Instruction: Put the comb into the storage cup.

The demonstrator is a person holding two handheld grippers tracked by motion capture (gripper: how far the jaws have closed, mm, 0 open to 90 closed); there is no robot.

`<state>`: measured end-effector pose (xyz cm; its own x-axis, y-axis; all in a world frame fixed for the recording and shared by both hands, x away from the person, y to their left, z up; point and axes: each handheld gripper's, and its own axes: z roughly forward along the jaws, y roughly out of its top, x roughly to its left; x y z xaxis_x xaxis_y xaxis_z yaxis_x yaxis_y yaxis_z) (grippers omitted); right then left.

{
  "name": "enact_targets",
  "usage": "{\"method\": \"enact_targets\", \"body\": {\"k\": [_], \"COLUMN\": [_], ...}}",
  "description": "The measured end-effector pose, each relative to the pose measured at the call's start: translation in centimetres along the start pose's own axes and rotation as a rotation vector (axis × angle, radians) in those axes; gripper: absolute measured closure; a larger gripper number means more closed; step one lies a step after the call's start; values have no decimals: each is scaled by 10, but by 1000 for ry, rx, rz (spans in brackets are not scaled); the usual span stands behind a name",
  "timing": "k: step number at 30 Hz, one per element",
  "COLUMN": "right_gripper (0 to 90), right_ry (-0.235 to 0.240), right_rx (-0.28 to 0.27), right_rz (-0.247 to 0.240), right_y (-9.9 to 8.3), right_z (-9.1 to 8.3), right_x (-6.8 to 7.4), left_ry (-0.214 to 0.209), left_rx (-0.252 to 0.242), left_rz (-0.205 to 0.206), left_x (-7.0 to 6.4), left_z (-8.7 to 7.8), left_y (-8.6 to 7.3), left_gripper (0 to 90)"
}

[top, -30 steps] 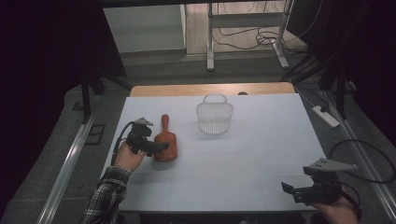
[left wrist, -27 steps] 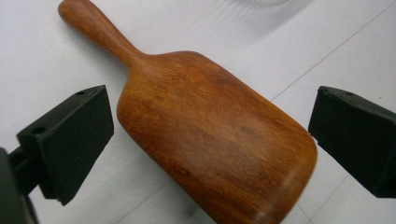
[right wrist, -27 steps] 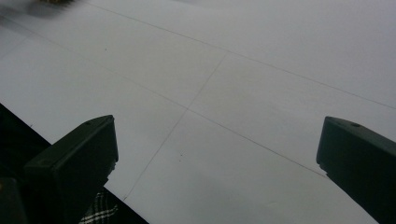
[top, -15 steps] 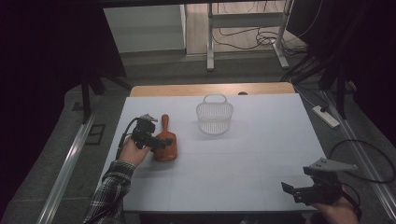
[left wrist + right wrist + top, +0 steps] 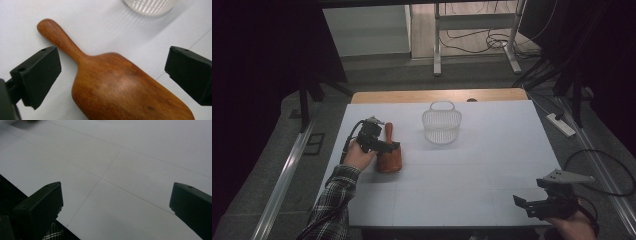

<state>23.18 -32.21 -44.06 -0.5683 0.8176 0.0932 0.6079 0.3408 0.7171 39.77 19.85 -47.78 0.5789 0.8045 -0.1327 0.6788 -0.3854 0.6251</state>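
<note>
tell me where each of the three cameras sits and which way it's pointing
High view: fixed above the person's side, looking forward and down on the white table; both forearms, the left gripper and the right gripper show.
Left gripper view: rides the left gripper, looking between its open jaws at the wooden scoop; the white basket is at the top edge.
Right gripper view: rides the right gripper, looking between its open jaws across bare table; a plaid sleeve shows.
Shared: the scoop and basket appear in the high and left gripper views.

A brown wooden scoop (image 5: 389, 154) lies flat on the white table's left side, its handle pointing away from the person.
</note>
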Motion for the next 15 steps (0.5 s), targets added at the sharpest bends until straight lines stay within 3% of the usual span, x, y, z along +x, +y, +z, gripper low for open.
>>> {"method": "enact_targets", "body": {"k": [9, 15], "right_gripper": [0, 0], "right_ry": [3, 4], "right_rx": [-1, 0], "right_rz": [0, 0], "right_y": [0, 0], "right_z": [0, 0], "right_x": [0, 0], "left_ry": [2, 19], "left_rx": [6, 41], "left_rz": [-1, 28], "left_x": [4, 7], "left_z": [9, 16], "left_y": [7, 13], "left_gripper": [16, 16]}}
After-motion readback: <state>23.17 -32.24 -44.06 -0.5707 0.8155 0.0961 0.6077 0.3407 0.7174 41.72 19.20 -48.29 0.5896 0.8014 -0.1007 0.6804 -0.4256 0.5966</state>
